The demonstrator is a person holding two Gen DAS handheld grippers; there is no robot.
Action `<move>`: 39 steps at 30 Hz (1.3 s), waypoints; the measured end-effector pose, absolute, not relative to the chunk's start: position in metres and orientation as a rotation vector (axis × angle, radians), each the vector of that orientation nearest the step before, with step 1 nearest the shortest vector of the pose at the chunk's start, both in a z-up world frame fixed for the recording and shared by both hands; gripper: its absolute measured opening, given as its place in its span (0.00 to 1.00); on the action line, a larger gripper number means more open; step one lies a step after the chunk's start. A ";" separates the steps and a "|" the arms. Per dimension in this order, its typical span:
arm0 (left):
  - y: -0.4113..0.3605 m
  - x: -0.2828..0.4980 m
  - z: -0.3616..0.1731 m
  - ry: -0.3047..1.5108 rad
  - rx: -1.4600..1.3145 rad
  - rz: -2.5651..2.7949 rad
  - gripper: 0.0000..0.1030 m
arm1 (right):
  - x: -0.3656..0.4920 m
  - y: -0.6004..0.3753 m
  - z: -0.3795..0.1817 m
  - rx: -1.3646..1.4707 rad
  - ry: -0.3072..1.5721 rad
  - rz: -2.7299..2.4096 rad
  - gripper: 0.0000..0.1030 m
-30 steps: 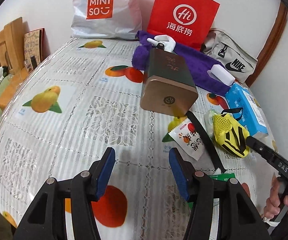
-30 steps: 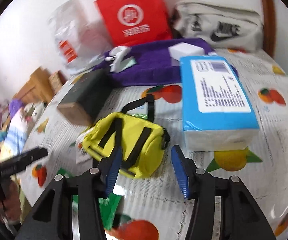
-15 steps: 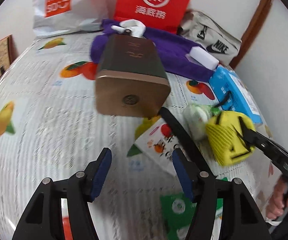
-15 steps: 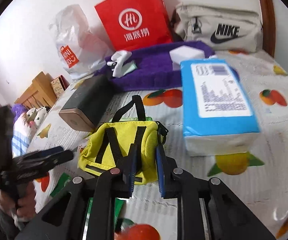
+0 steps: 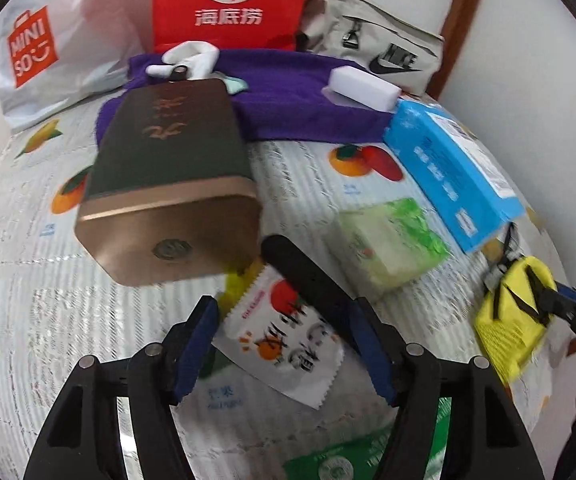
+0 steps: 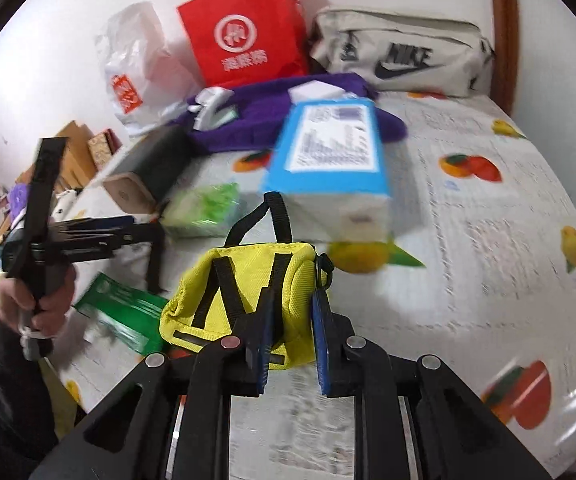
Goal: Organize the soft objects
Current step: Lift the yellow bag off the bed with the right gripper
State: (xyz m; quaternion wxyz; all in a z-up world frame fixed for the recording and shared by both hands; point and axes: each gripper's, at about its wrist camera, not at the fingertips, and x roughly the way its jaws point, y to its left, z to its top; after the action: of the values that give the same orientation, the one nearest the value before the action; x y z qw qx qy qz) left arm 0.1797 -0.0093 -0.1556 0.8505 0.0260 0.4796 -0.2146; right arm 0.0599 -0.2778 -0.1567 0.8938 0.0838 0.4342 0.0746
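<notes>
While the right claw point(image 6: 291, 330) is pinching the pouch point(image 6: 244, 304), these lines are holding:
Right claw: jaws standing narrow, pads pressing the yellow pouch's near end; pouch is sitting just before the tissue pack point(image 6: 330, 160).
Left claw point(image 5: 284, 344): jaws are opening, nothing pressed; a sachet point(image 5: 284, 344) is lying flat between them beside a black strap point(image 5: 308, 276).
Materials: pouch is woven nylon with black webbing; sachet is crinkly foil with serrated edges; tin point(image 5: 168, 196) is boxy, dark with a bronze base; towel point(image 5: 288, 96) is purple and fluffy.
Surface: table point(image 6: 488, 240) is wearing a glossy fruit-print cloth; bags are leaning against a white wall.
</notes>
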 end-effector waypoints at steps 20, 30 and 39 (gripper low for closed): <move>-0.012 0.154 -0.160 0.997 0.266 -0.394 0.68 | 0.061 -0.305 -0.174 0.162 0.926 0.102 0.47; -0.034 0.171 -0.162 0.964 0.304 -0.510 0.73 | 0.071 -0.301 -0.181 0.201 0.928 0.130 0.58; -0.026 0.152 -0.156 0.961 0.276 -0.518 0.20 | 0.073 -0.296 -0.184 0.169 0.912 0.147 0.33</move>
State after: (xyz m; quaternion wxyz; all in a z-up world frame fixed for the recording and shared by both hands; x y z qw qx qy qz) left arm 0.1521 -0.0258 -0.1564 0.8457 0.1307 0.4555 -0.2454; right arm 0.0733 -0.2958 -0.1835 0.8919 0.0813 0.4393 0.0710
